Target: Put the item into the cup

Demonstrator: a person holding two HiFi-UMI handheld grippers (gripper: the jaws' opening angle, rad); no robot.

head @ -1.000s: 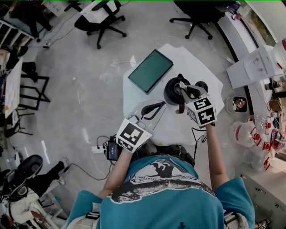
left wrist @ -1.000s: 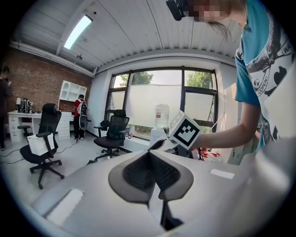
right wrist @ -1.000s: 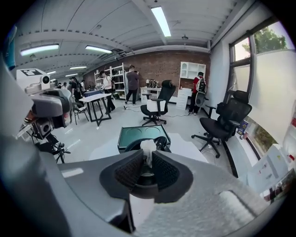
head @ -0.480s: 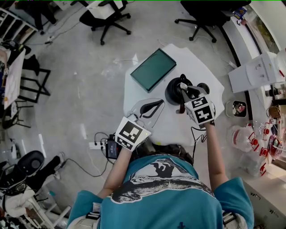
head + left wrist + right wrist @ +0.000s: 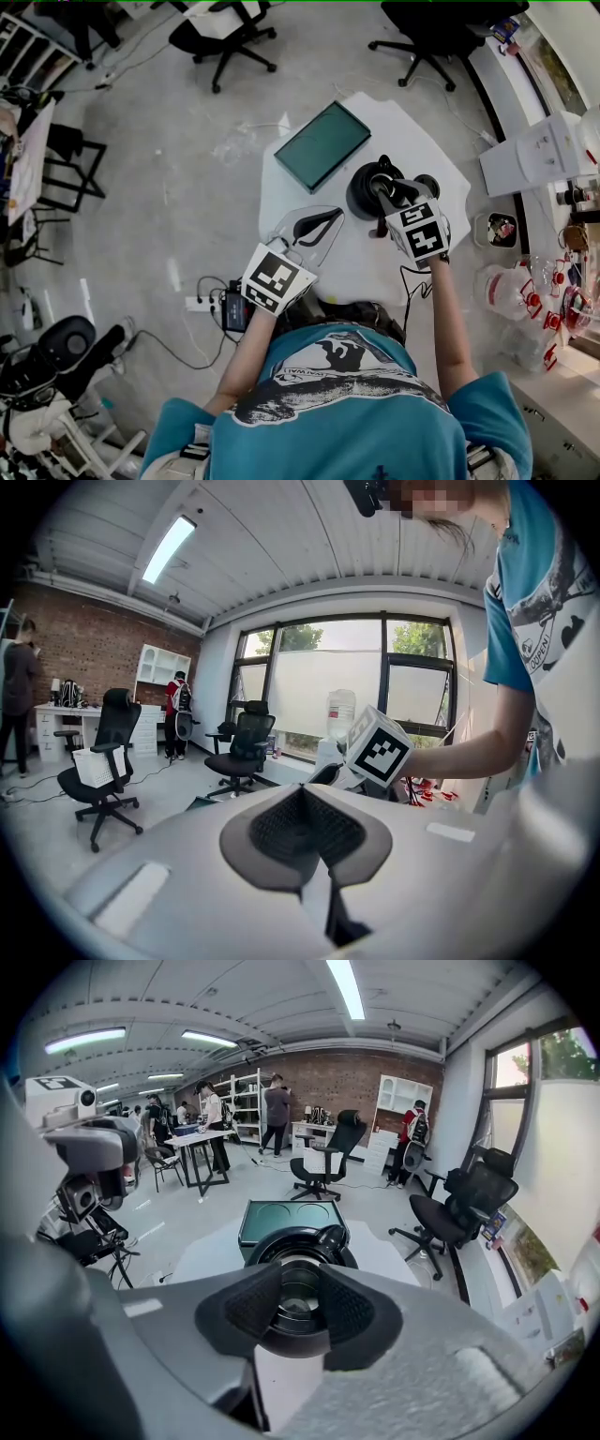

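right gripper [image 5: 382, 187] just let go: half a second back the jaws were part-closed right over the cup [image 5: 362, 190], with what looked like a small white piece at the tips. now they're opening, already wide apart, and I can't pick that piece out at the tips in the head view any more. the gripper has barely moved over the cup in that time, so I read this as a drop in place, not a carry-away

right gripper view: pads stand either side of the cup mouth with nothing pressed between them, and I look straight down into the black cup through the gap. there's a pale patch at the bottom that I take to be the item [image 5: 297, 1300], but it's too small to be sure

cup stands on the white table [image 5: 412, 131], just beside the green tray [image 5: 322, 147], not touching it as far as I can tell

left gripper [image 5: 322, 225] sits at the near side of the table, apart from the cup, jaws together on nothing, idle

my read: the put-in step is done or as good as done. what's left is lifting the right gripper straight up without clipping the rim, since the jaws hang right over the mouth and a knock could tip the cup. I'd confirm the item is really inside before calling it
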